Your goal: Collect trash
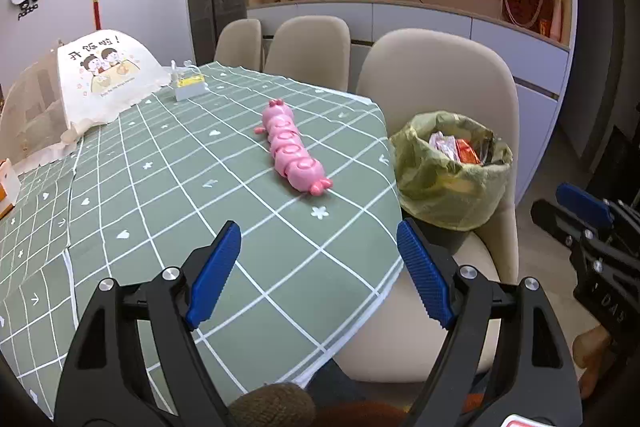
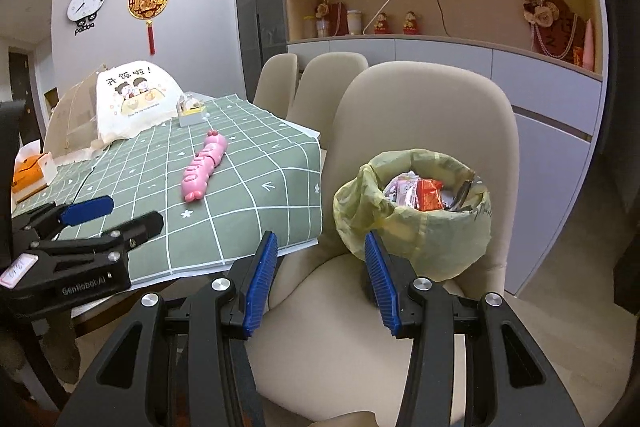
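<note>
A small bin lined with a yellow-green bag [image 1: 452, 171] [image 2: 416, 211] stands on a beige chair seat [image 2: 320, 307] beside the table. It holds several wrappers [image 2: 420, 193], pink-white and orange. My left gripper [image 1: 318, 271] is open and empty above the green checked tablecloth [image 1: 200, 187] near the table corner. My right gripper [image 2: 320, 283] is open and empty over the chair seat, just in front of the bin. The right gripper also shows at the right edge of the left wrist view [image 1: 580, 215]. The left gripper shows at the left of the right wrist view [image 2: 108, 215].
A pink caterpillar toy [image 1: 292, 147] [image 2: 204, 167] lies on the table. A white food cover with a cartoon [image 1: 104, 75] and a small box [image 1: 188, 87] stand at the far end. An orange box [image 2: 30, 171] sits at the left. More chairs [image 1: 308, 51] line the far side.
</note>
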The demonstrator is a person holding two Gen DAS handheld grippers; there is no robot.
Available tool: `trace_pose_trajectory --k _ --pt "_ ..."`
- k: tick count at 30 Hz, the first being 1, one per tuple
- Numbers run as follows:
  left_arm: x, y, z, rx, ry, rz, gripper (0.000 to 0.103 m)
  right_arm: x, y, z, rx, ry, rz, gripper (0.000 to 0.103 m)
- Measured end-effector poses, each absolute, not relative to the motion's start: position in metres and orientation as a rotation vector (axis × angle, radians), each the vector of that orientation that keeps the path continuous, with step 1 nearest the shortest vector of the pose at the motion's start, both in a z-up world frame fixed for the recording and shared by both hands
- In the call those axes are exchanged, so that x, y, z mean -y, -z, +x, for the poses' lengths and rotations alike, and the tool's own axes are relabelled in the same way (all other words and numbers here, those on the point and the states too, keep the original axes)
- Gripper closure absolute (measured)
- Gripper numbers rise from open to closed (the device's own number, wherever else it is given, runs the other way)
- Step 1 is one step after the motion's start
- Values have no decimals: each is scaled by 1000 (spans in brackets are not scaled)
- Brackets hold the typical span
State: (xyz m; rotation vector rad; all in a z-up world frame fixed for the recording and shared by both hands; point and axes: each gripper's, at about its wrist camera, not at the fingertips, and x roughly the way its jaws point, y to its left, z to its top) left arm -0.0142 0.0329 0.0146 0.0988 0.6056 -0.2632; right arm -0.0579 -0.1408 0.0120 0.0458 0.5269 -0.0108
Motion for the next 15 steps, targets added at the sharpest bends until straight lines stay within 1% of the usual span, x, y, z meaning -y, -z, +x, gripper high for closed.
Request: trace_pose_trajectory --k 15 --pt "-39 -19 -14 -593 243 80 27 141 -11 -55 -533 6 44 60"
